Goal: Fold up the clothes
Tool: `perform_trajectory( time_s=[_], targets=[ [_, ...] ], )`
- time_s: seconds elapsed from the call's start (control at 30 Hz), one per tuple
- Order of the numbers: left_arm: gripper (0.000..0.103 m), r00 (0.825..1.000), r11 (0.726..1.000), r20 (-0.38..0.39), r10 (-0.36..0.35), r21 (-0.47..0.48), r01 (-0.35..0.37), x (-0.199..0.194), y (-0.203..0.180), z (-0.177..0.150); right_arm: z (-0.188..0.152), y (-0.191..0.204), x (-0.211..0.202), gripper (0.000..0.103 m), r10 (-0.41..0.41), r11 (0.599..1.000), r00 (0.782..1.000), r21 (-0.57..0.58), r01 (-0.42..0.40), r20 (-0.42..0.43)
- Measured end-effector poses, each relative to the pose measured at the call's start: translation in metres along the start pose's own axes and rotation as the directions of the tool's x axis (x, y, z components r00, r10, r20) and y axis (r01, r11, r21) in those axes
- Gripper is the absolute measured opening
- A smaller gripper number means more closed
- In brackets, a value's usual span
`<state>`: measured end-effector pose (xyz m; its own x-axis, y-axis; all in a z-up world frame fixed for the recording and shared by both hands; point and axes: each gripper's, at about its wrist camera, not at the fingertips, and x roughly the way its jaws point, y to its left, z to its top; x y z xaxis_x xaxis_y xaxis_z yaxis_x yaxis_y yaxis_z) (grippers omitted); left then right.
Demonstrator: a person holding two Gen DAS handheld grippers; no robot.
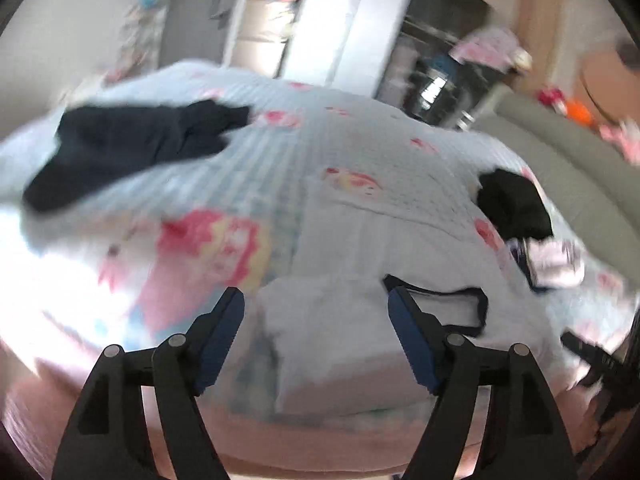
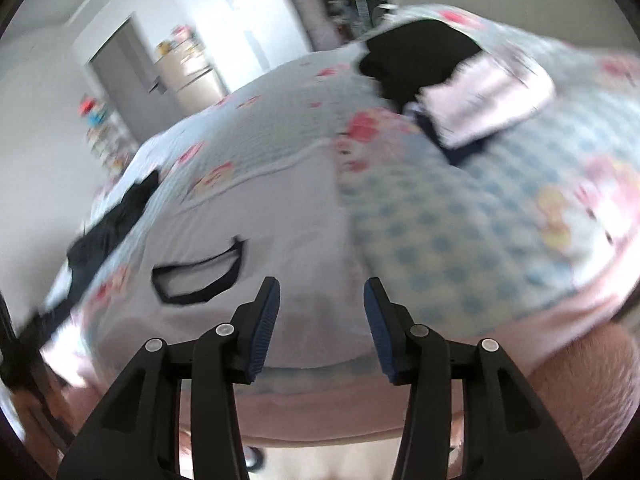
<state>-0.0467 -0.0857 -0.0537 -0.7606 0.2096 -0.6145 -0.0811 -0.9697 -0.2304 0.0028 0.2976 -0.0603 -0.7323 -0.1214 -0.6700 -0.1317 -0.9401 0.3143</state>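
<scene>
A pale grey shirt (image 1: pixel 352 240) with a dark-trimmed collar (image 1: pixel 460 304) lies spread on the bed near its front edge; it also fills the middle of the right wrist view as the shirt (image 2: pixel 260 216) with its collar (image 2: pixel 200 276). My left gripper (image 1: pixel 316 300) hovers open just above a folded-over part of the shirt. My right gripper (image 2: pixel 322 286) is open above the shirt's near edge, holding nothing. A dark garment (image 1: pixel 132 144) lies crumpled at the far left of the bed, seen too as the dark garment (image 2: pixel 108 224).
The bed has a light blue checked cover (image 1: pixel 280 132) with pink cartoon prints. A black garment (image 1: pixel 512 204) and a folded pink-white piece (image 1: pixel 556 260) sit at the right side, also the black garment (image 2: pixel 416 60). A grey sofa (image 1: pixel 560 148), a wardrobe and a door stand behind.
</scene>
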Motion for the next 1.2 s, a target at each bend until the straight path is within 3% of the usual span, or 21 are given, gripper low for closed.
perform_trajectory(
  time_s=[0.1,0.2,0.33,0.4,0.43,0.47,0.53,0.57,0.67,0.73,0.8,0.93,1.03,1.13,1.2],
  targets=[
    [0.077,0.993,0.991,-0.088,-0.076,0.1,0.085,0.02,-0.02,-0.003,-0.005,0.033,0.012,0.045,0.04,0.994,0.999,-0.099,-0.042,-0.024],
    [0.077,0.989,0.989,-0.128,-0.077,0.117,0.092,0.036,-0.02,-0.01,-0.01,0.054,0.032,0.045,0.086,0.98,0.994,-0.172,-0.098,-0.071],
    [0.077,0.981,0.985,-0.181,-0.077,0.14,0.103,0.057,-0.021,-0.021,-0.018,0.038,0.055,0.039,0.002,0.985,0.993,-0.172,-0.022,-0.119],
    [0.078,0.975,0.982,-0.207,-0.076,0.151,0.109,0.068,-0.021,-0.026,-0.021,0.02,0.059,0.024,-0.019,0.989,0.991,-0.145,0.0,-0.133],
    [0.078,0.973,0.981,-0.22,-0.076,0.157,0.112,0.073,-0.022,-0.029,-0.022,0.008,0.056,0.022,-0.021,0.994,0.991,-0.112,0.006,-0.132],
    [0.078,0.97,0.98,-0.233,-0.075,0.162,0.115,0.078,-0.022,-0.031,-0.023,-0.003,0.053,0.023,-0.022,0.997,0.991,-0.077,0.012,-0.131],
    [0.078,0.965,0.982,-0.249,-0.084,0.141,0.122,0.084,-0.017,-0.036,-0.025,-0.026,0.046,0.04,-0.025,1.0,0.991,-0.009,0.024,-0.13],
    [0.078,0.965,0.989,-0.241,-0.105,0.08,0.128,0.079,-0.005,-0.036,-0.026,-0.038,0.043,0.048,-0.026,0.999,0.991,0.026,0.03,-0.129],
    [0.078,0.964,0.984,-0.208,-0.164,-0.104,0.145,0.064,0.028,-0.038,-0.029,-0.073,0.033,0.046,-0.031,0.991,0.991,0.128,0.047,-0.127],
    [0.078,0.963,0.962,-0.18,-0.199,-0.225,0.157,0.054,0.051,-0.04,-0.028,-0.079,0.026,0.049,0.028,0.984,0.995,0.175,-0.011,-0.097],
    [0.078,0.965,0.936,-0.159,-0.211,-0.316,0.152,0.046,0.07,-0.042,-0.027,-0.068,0.028,0.049,0.046,0.989,0.995,0.143,-0.033,-0.09],
    [0.071,0.969,0.931,-0.174,-0.175,-0.351,0.105,0.046,0.086,-0.053,-0.027,-0.047,0.031,0.049,0.081,0.994,0.994,0.077,-0.075,-0.078],
    [0.07,0.971,0.933,-0.173,-0.165,-0.346,0.097,0.049,0.086,-0.051,-0.024,-0.03,0.031,0.054,0.034,0.999,0.998,0.03,-0.033,-0.045],
    [0.07,0.973,0.961,-0.186,-0.14,-0.263,0.088,0.061,0.073,-0.032,-0.01,-0.011,0.028,0.054,0.017,0.999,1.0,-0.038,-0.017,-0.007],
    [0.07,0.966,0.982,-0.223,-0.131,-0.164,0.095,0.074,0.059,-0.013,0.007,0.011,0.031,0.06,0.014,0.993,1.0,-0.122,-0.013,0.007]
  ],
)
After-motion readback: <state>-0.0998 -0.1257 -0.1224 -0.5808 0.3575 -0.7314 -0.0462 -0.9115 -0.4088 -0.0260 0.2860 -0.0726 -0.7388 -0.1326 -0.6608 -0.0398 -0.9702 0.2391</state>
